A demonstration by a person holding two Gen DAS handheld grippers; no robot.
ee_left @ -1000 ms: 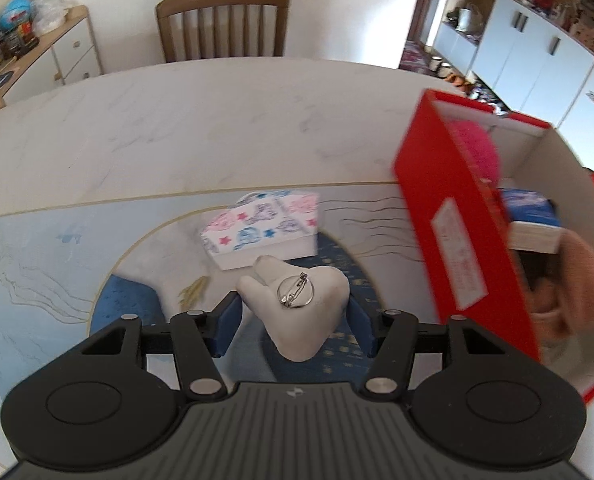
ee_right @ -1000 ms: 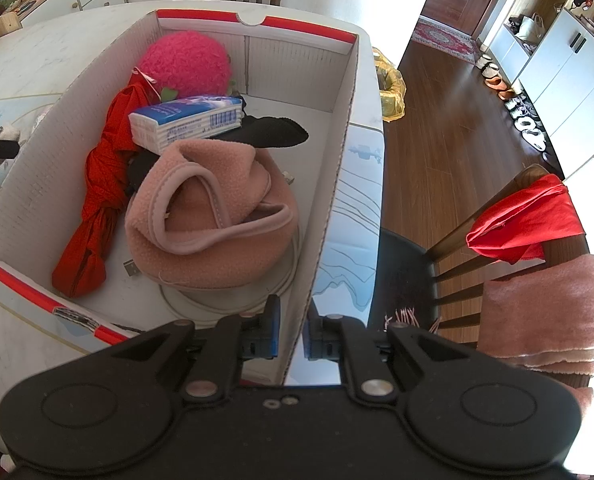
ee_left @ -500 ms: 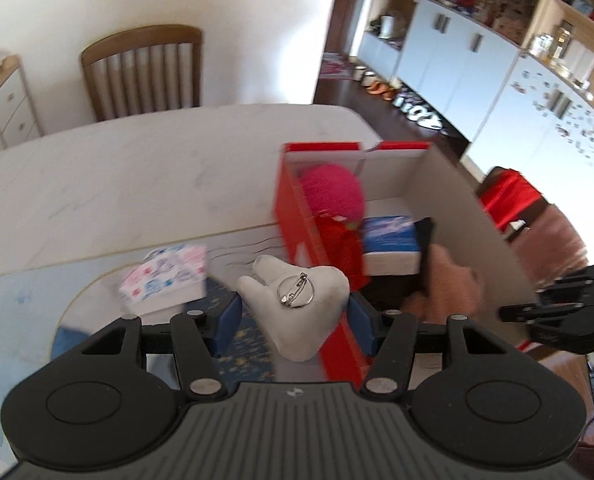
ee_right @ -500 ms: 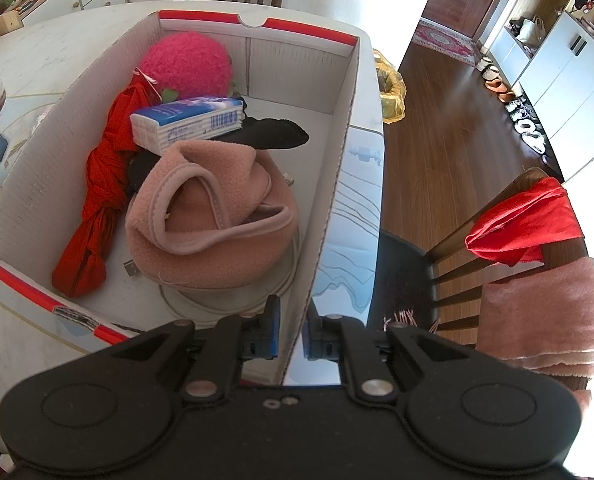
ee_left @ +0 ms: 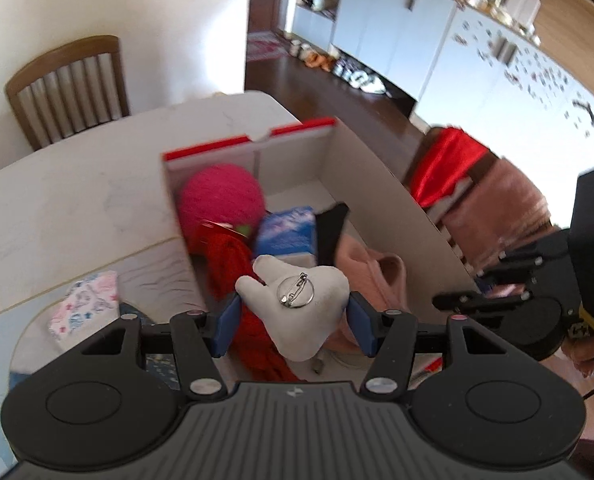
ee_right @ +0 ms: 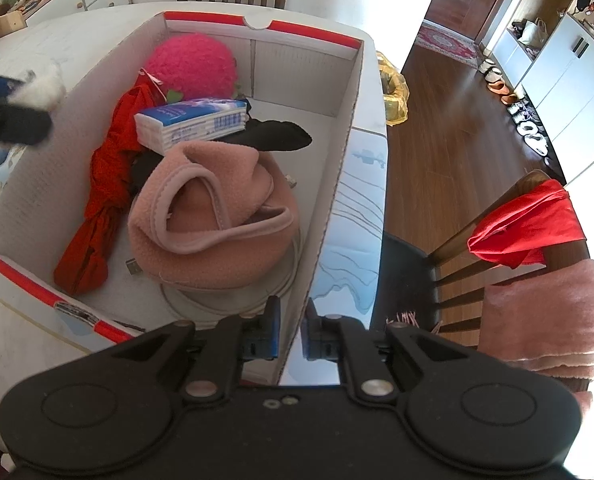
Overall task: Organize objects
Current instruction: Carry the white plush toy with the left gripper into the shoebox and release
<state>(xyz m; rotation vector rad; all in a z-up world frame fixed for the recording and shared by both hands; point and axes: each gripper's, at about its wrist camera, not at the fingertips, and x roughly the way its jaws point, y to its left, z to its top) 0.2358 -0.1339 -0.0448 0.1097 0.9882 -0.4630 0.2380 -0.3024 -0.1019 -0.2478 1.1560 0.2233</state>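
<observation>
- We count one red-rimmed cardboard box [ee_right: 337,136].
- Inside it we count one pink fuzzy ball [ee_right: 191,64], one red cloth [ee_right: 105,184], one tissue pack [ee_right: 191,122], one pink fleece hat [ee_right: 213,220] and one black item [ee_right: 281,138].
- We count one white tooth-shaped plush [ee_left: 297,308], bearing one pin.
- We count one patterned tissue pack [ee_left: 85,308] outside the box.
- We count two grippers.
- We count two wooden chairs.

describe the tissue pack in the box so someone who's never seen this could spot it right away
Look inside the open cardboard box with the red rim on the table. The tissue pack lies between the fuzzy pink ball and the pink fleece hat. It is the only flat, blue-and-white rectangular packet among soft fabric things.
</observation>
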